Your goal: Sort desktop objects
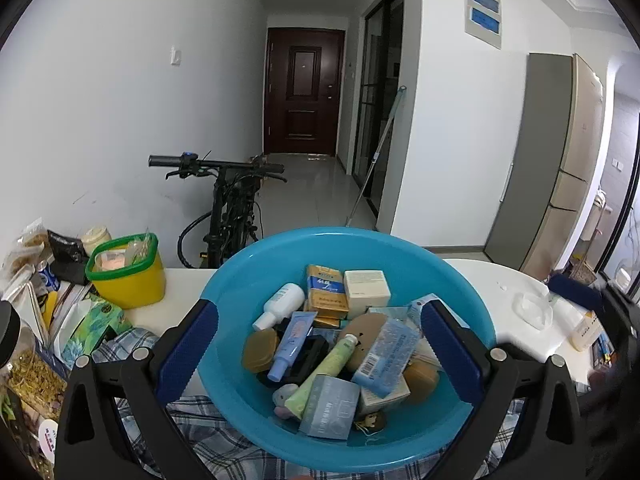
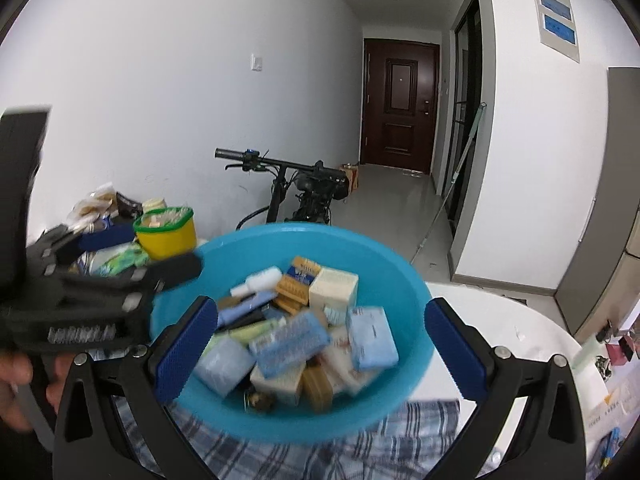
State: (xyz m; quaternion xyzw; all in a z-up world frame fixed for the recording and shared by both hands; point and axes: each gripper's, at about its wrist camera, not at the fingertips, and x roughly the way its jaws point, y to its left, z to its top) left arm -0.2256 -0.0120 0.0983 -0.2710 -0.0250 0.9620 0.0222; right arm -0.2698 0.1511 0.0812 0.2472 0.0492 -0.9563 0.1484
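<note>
Two wide-open grippers over a blue basin full of small items

The left gripper (image 1: pixel 320 352) hangs above the blue plastic basin (image 1: pixel 240 280), fingers spread wide on either side of the pile and clamping nothing; the right gripper (image 2: pixel 320 344) is likewise spread wide and empty, with the left tool showing at its left over the basin's near-left rim. The basin sits on a plaid cloth (image 1: pixel 224 444) on the white table (image 1: pixel 516 276), crammed with a white bottle (image 1: pixel 282 305), a green tube (image 1: pixel 326 372), a cream box (image 1: pixel 367 292) and a yellow-blue box (image 1: pixel 325 285). A yellow tub with green rim (image 1: pixel 128 276) stands near the basin's left edge amid snack bags; bare tabletop lies to the right.
</note>
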